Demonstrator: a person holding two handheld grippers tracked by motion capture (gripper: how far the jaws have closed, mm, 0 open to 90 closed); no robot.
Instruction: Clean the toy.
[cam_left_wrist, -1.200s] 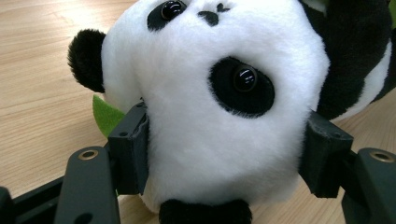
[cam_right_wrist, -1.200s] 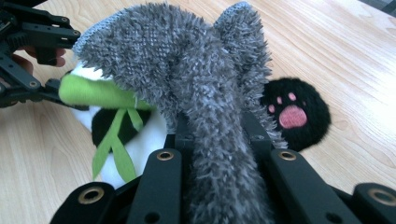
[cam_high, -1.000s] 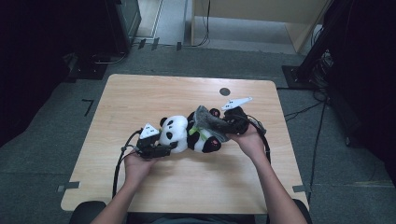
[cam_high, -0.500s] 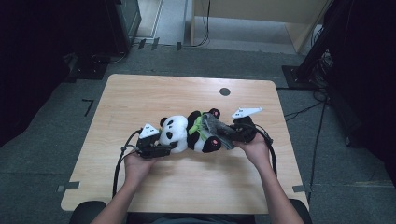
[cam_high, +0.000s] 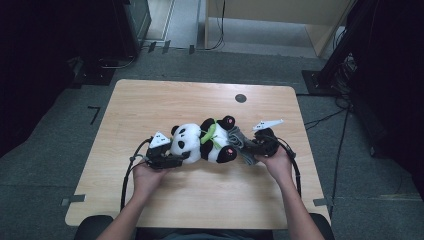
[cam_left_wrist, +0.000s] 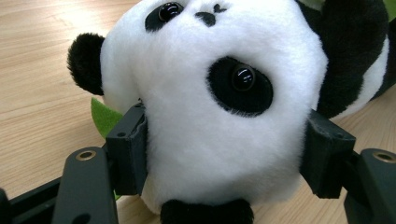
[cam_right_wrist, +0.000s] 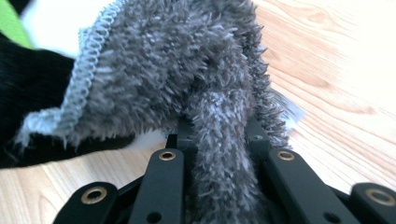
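You've got the panda (cam_high: 202, 142) lying mid-table, left gripper (cam_high: 175, 159) clamped on its head, right gripper (cam_high: 248, 148) pinching the grey cloth (cam_right_wrist: 187, 88) at its feet. Looks like wiping's barely begun.

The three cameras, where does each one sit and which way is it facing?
High view: fixed above the person's side of the table, looking forward and down; both forearms enter from the bottom, left claw on the toy panda, right claw on the grey cloth.
Left gripper view: rides the left claw, looking along its jaws at the panda's head they clamp.
Right gripper view: rides the right claw, looking along its jaws pinching the cloth.
Shared: all three show the panda and the wooden tabletop.
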